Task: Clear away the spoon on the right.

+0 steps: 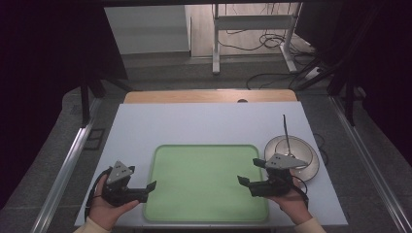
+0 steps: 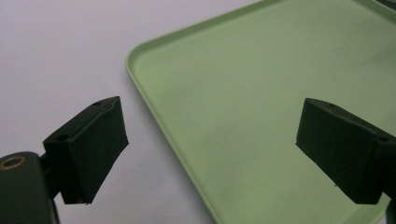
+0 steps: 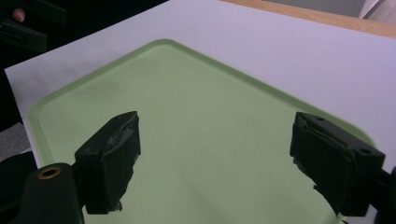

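- A pale green tray [image 1: 209, 182], rectangular with rounded corners and a low raised rim, lies flat and empty on the white tabletop [image 1: 204, 124], near its front edge and roughly centred.
- In the left gripper view the tray [image 2: 261, 93] shows 1 rounded corner and a bare, smooth floor.
- A round glass lid [image 1: 301, 158] rests on the tabletop just right of the tray, near its far right corner.
- A thin dark rod [image 1: 286, 133] rises from the lid, slightly tilted.
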The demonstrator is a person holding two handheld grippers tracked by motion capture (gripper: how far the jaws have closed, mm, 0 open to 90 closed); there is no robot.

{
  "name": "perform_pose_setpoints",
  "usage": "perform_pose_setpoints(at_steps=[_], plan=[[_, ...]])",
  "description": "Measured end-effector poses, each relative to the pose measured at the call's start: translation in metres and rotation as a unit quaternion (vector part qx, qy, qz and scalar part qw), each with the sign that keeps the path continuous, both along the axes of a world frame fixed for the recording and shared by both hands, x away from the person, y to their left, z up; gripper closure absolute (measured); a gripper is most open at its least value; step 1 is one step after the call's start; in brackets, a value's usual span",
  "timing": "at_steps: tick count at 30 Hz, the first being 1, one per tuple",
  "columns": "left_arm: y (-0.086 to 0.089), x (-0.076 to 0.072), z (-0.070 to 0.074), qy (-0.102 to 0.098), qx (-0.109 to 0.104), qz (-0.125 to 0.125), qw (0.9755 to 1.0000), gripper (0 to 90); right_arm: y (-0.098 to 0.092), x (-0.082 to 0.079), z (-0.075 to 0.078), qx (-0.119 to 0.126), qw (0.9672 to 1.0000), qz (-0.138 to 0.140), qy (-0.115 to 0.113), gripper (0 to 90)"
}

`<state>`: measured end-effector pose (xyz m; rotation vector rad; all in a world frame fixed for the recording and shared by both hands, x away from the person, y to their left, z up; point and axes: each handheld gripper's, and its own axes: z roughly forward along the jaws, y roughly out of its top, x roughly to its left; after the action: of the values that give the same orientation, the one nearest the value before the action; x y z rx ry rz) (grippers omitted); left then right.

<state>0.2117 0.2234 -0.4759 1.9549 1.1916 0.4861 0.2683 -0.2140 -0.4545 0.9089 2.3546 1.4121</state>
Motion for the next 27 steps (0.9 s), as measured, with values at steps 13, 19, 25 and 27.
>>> perform_pose_setpoints(at_steps=[13, 19, 25, 27], plan=[[0.000, -0.006, -0.002, 0.002, 0.008, 0.015, 0.9998, 8.5, -0.002, 0.005, -0.006, -0.014, 0.9999, 0.003, 0.009, 15.5], [-0.001, -0.010, -0.001, -0.006, 0.016, 0.011, 0.9998, 8.6, 0.001, 0.000, -0.002, -0.018, 0.9998, -0.001, -0.001, 15.5], [-0.002, -0.007, -0.004, 0.000, 0.015, 0.007, 0.9999, 8.7, 0.005, 0.003, -0.006, -0.032, 0.9994, 0.008, -0.002, 15.5], [-0.003, -0.006, -0.006, 0.002, 0.018, 0.004, 0.9998, 8.7, 0.006, 0.004, -0.007, -0.036, 0.9993, 0.010, -0.001, 15.5]])
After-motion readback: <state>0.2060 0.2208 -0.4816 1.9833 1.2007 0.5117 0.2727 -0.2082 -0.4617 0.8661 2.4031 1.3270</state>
